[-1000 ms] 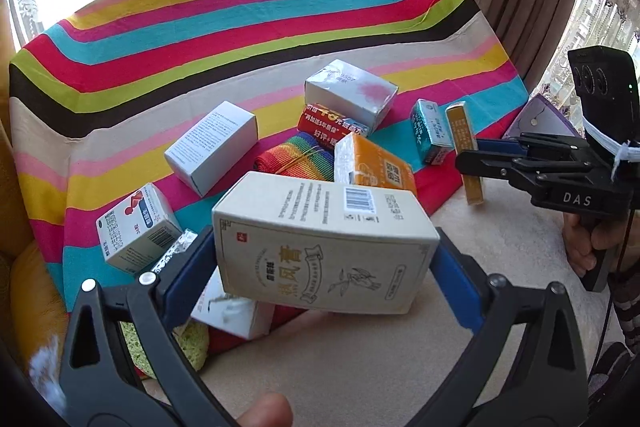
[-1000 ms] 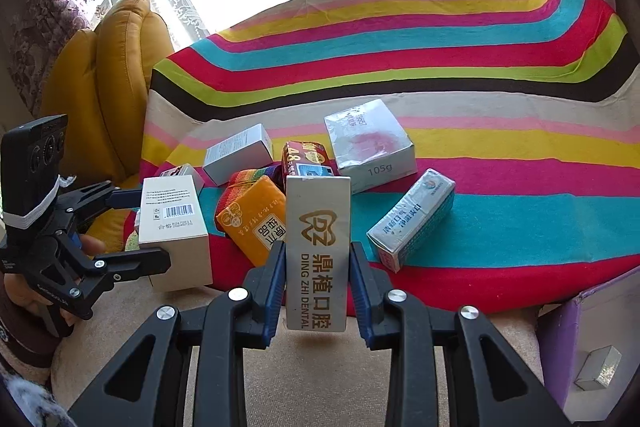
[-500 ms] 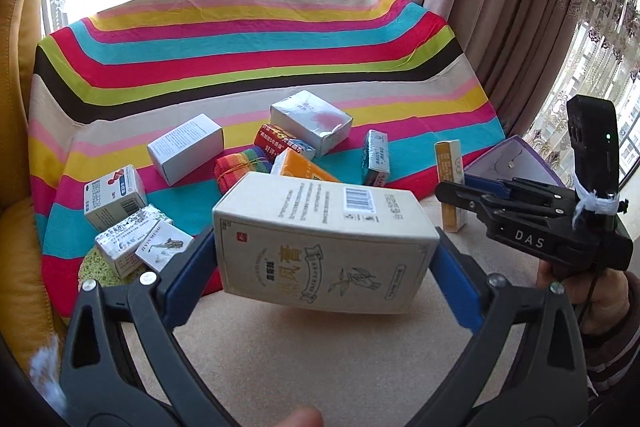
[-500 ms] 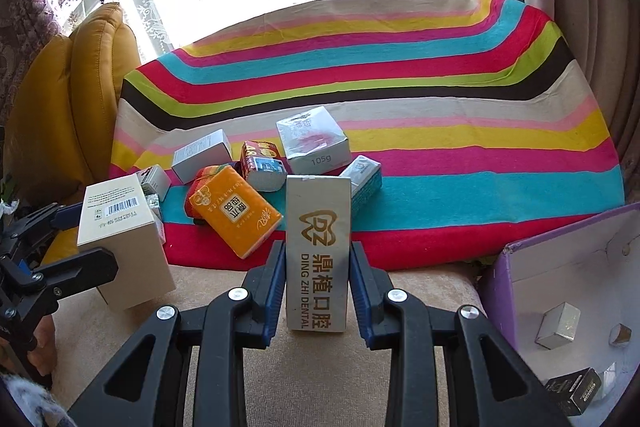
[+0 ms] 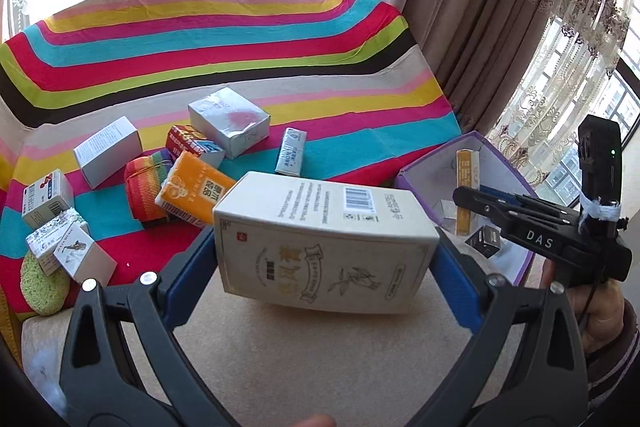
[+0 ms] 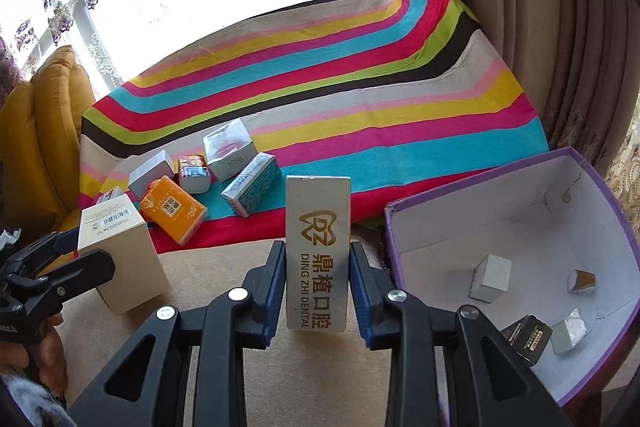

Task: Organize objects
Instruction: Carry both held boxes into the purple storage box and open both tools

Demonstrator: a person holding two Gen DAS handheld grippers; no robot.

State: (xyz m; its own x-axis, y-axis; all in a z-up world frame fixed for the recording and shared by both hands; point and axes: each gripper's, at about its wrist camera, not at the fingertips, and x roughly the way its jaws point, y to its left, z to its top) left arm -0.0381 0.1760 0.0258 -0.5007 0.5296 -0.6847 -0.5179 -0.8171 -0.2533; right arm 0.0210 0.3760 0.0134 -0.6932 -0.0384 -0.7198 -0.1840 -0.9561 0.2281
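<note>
Both hand-held grippers clamp boxes; only right wrist cam shows purple bin (image 6: 600, 183) contents.

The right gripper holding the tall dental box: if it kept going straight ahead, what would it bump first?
Probably the striped blanket on the sofa; the right gripper aims just left of the purple box. Depth is unclear.

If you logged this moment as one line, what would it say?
left tool: grips cream box | right tool: grips dental box | purple box: nearby, open

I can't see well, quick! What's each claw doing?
Left claw: shut on the big cream box.
Right claw: shut on the tall dental box.
</note>
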